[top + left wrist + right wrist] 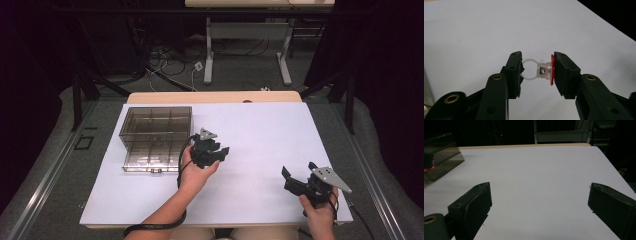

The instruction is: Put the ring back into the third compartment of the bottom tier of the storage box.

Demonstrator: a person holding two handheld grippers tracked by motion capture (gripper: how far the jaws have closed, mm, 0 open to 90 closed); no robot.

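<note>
Left gripper [536, 72]: I pinch a small clear plastic ring [537, 71] with a red cap, above the white table [486, 30].
Handling: I judge it light, brittle, slippery; hold ring edge and cap.
Right gripper [539, 205]: jaws spread, empty.

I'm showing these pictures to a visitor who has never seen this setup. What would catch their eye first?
Probably the small clear ring piece with a red end, pinched between the jaws of the left gripper above the white table. Next, the smoky clear compartment box at the table's left, just beside that hand. The right gripper waits open and empty near the front right corner.
</note>
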